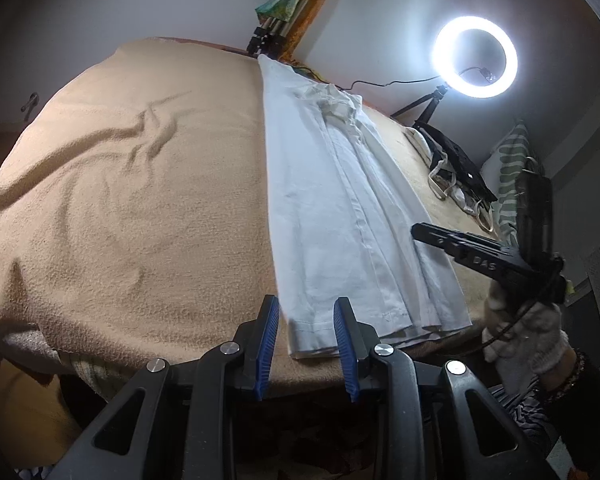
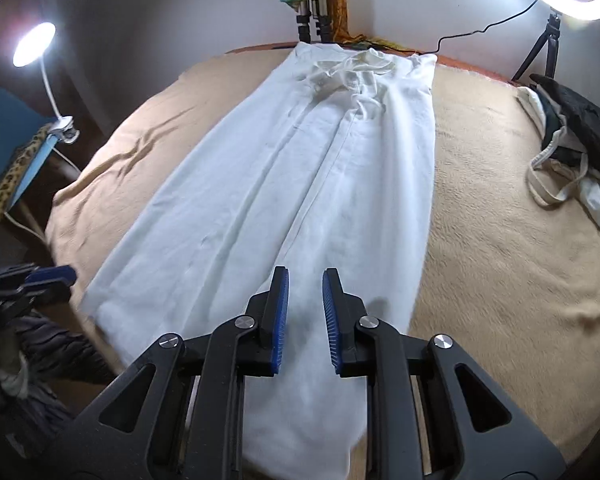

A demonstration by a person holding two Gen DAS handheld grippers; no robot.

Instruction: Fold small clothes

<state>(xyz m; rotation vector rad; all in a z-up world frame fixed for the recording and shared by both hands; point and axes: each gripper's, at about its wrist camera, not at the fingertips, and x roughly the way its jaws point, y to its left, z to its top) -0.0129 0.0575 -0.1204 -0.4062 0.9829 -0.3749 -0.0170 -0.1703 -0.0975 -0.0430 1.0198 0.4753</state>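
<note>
A white shirt point(image 2: 300, 184) lies flat on the tan blanket point(image 2: 500, 240), folded lengthwise into a long strip, collar at the far end. It also shows in the left wrist view point(image 1: 340, 208). My left gripper point(image 1: 307, 344) is open and empty, just short of the shirt's near hem at its left corner. My right gripper point(image 2: 305, 312) is open and empty, hovering over the near part of the shirt. The right gripper also shows from the side in the left wrist view point(image 1: 460, 248), held by a gloved hand. The left gripper appears in the right wrist view point(image 2: 40, 280) at the shirt's left corner.
A pile of dark and white clothes point(image 2: 572, 144) lies at the right of the blanket. A ring light on a tripod point(image 1: 475, 57) stands at the far right. A clip lamp point(image 2: 34, 44) stands at the left edge. Tripod legs point(image 2: 312, 20) stand behind the collar.
</note>
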